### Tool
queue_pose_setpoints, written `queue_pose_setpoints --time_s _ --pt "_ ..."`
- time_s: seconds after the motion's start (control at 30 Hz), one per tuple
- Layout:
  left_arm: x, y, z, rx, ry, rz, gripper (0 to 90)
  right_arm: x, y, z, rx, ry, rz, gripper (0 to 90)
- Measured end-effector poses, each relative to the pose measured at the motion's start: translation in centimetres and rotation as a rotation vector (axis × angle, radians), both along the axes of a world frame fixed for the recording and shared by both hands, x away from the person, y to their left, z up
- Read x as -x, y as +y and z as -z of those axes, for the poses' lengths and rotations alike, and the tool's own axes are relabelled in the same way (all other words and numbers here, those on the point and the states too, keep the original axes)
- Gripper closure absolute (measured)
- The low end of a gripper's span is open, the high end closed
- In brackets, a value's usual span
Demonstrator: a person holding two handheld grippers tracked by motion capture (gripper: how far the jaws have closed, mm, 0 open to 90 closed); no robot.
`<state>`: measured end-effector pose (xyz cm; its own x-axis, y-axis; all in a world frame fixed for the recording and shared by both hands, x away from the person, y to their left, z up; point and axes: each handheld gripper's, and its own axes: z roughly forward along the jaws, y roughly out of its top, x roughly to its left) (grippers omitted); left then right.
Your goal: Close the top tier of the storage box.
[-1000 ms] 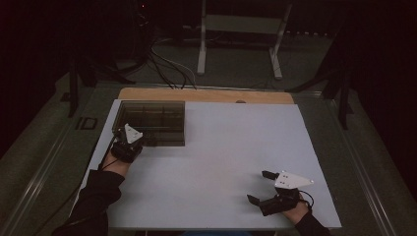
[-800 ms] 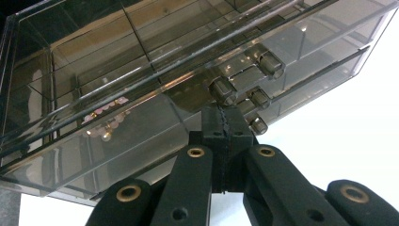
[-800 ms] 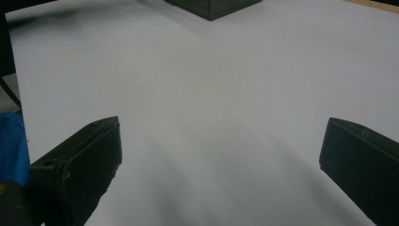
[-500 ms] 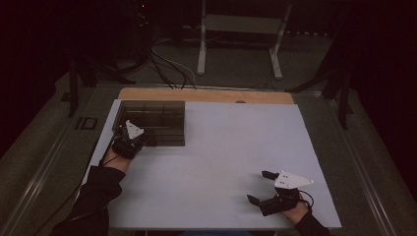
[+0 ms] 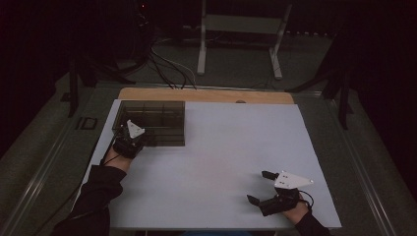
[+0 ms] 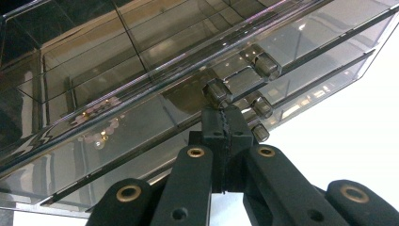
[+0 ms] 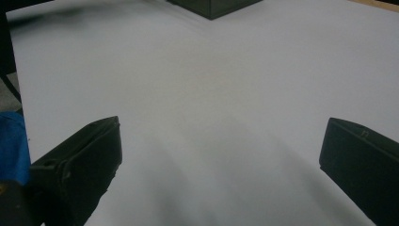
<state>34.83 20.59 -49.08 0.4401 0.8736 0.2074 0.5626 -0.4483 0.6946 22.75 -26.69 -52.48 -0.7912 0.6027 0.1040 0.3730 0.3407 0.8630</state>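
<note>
while my left gripper [image 6: 221, 110] sits clamped on a drawer knob [image 6: 217, 91] of the smoked acrylic drawer box [image 5: 150, 123], my right gripper [image 5: 260, 187] rests well apart from it, jaws spread.

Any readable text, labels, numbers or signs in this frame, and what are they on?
No legible text anywhere.
Right hand-held gripper: a tiny light mark on one jaw, too small to read.
Smoked drawer box: no label.
White table sheet: blank.
</note>
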Motion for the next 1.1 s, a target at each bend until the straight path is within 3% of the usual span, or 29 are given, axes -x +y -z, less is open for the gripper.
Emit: queue_pose_setpoints --time_s 0.3,0.67,1.1 --pt "0.1 0.3 -0.4 0.006 0.019 0.017 90.0 0.0 0.0 0.0 0.001 -0.001 -0.002 0.0" --pt "0.9 0.2 -0.5 0.005 0.012 0.025 90.0 0.0 0.0 0.0 0.0 -0.001 -0.002 0.0" --pt "1.6 0.2 -1.6 0.074 0.0 0.032 87.3 0.0 0.0 0.0 -0.002 -0.001 0.001 0.0"
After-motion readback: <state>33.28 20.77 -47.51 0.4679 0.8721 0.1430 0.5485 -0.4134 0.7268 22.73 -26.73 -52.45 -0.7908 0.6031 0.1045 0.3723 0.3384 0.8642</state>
